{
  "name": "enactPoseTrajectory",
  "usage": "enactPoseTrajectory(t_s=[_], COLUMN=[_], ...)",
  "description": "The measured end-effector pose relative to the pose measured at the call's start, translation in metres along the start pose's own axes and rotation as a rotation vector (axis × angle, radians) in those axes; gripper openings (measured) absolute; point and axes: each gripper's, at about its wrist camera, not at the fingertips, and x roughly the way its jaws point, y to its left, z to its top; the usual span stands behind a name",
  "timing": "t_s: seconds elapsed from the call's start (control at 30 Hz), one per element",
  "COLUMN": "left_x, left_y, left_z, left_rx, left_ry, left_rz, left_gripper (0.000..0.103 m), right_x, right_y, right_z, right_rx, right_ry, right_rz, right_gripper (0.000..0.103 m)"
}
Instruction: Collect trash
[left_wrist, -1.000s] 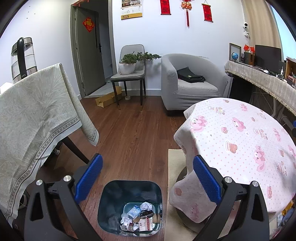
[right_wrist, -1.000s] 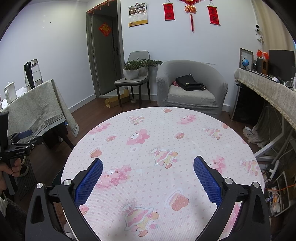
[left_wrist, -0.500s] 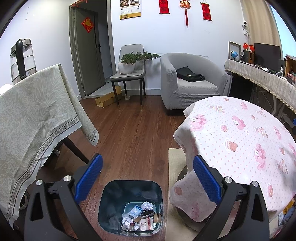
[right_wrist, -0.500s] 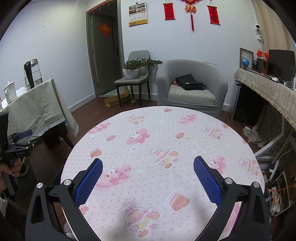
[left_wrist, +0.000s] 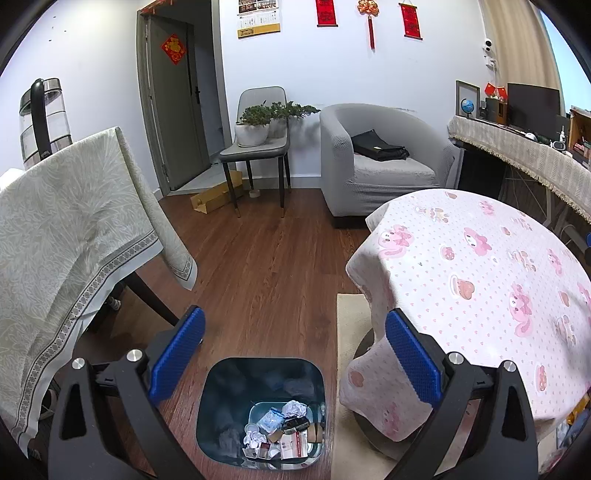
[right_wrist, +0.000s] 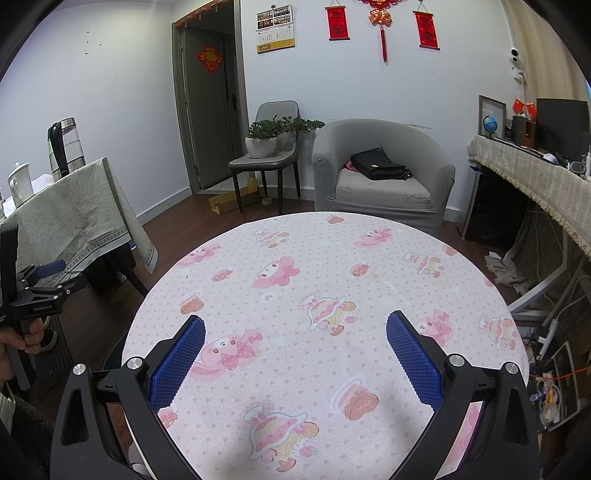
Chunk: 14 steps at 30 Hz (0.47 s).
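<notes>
above the dark trash bin (left_wrist: 226, 402) of crumpled paper (left_wrist: 294, 408), my left gripper (left_wrist: 293, 352) hangs spread; my right gripper (right_wrist: 294, 354) gapes, holding nothing, over the pink tablecloth (right_wrist: 332, 280).

Left gripper (left_wrist: 293, 354) hangs spread over the trash bin (left_wrist: 221, 413) (crumpled litter (left_wrist: 282, 430) inside).

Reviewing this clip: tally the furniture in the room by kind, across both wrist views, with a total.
Cloth-covered tables: 2, the round table under the pink cartoon-print cloth and the table under the grey-green patterned cloth.
Grey upholstered armchair: 1.
Grey side chair holding potted plants: 1.
Long desk with fringed beige cover: 1.
Total: 5.
</notes>
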Motion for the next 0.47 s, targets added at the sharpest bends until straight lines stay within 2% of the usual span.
enactPoseTrajectory(t_s=[0.47], left_x=[0.0029], left_y=[0.0001], left_z=[-0.0005], left_rx=[-0.007], left_ry=[0.011], left_rz=[-0.008], left_gripper=[0.1], right_x=[0.0013], right_y=[0.0018], right_z=[-0.0004], right_rx=[0.005], right_ry=[-0.001], right_rz=[-0.002], right_gripper=[0.099])
